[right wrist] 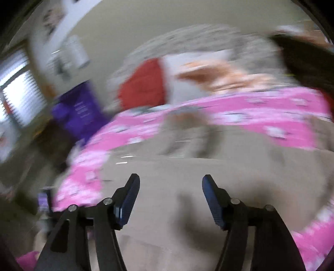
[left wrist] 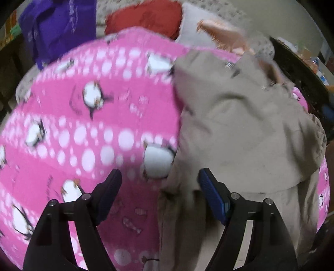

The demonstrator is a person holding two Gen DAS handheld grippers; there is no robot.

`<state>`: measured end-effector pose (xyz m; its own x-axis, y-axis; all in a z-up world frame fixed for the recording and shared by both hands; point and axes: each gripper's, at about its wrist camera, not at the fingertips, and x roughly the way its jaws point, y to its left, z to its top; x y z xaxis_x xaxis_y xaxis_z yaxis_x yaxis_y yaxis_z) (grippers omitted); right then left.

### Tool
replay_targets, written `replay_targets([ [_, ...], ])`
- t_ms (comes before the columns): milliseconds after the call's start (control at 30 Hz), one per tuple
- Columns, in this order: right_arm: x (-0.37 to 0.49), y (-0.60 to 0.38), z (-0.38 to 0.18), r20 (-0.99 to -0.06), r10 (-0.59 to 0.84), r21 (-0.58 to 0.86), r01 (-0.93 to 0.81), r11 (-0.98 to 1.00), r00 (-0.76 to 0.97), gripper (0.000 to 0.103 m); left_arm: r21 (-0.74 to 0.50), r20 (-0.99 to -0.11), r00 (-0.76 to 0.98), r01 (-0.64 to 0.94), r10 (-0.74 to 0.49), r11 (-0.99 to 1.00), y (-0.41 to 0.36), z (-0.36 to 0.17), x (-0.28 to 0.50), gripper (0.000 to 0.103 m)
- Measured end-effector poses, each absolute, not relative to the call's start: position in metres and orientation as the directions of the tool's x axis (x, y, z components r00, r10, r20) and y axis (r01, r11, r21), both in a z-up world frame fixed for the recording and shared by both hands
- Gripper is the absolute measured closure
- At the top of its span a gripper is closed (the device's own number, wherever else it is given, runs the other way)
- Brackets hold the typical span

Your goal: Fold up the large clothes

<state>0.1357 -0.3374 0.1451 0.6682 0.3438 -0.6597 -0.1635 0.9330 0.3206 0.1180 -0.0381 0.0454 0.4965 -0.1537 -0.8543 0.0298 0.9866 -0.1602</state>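
A large beige garment [left wrist: 240, 133] lies crumpled on a pink penguin-print blanket [left wrist: 83, 125], at the right of the left wrist view. My left gripper [left wrist: 159, 177] is open and empty, straddling the garment's left edge, its right finger over the cloth. In the right wrist view, which is motion-blurred, the beige garment [right wrist: 187, 183] fills the lower middle on the pink blanket [right wrist: 261, 116]. My right gripper [right wrist: 171, 181] is open and empty above the garment.
A purple bag [left wrist: 56, 27], a red item [left wrist: 146, 16] and a peach cloth [left wrist: 221, 33] lie beyond the blanket. A dark object [left wrist: 302, 77] stands at the right. A window [right wrist: 18, 98] shows at the left of the right wrist view.
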Motion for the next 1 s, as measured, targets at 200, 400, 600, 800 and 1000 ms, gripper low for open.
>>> replay_targets([
  [200,0.209,-0.230,0.127,-0.726,0.385,0.161,-0.404,0.901,0.570,0.035,-0.233,-0.839,0.504,0.007,-0.205,0.972,-0.024,0.034,0.114,0.024],
  [400,0.263,-0.170,0.091,-0.814,0.336,0.046,-0.525,0.850,0.474,0.032,-0.233,-0.836,0.508,0.012,-0.207,0.972,-0.027,0.033,0.116,0.022],
  [600,0.270,-0.143,0.069,-0.848,0.376,0.074,-0.621,0.781,0.373,0.094,-0.249,-0.822,0.523,0.026,-0.226,0.968,-0.020,0.034,0.120,0.022],
  [800,0.281,-0.135,0.077,-0.757,0.531,0.246,-0.587,0.772,0.380,0.103,-0.266,-0.820,0.524,0.008,-0.230,0.964,-0.011,0.034,0.122,0.022],
  [1000,0.264,-0.147,0.088,-0.788,0.438,0.156,-0.549,0.821,0.432,0.050,-0.247,-0.808,0.547,0.027,-0.222,0.969,-0.008,0.051,0.124,0.022],
])
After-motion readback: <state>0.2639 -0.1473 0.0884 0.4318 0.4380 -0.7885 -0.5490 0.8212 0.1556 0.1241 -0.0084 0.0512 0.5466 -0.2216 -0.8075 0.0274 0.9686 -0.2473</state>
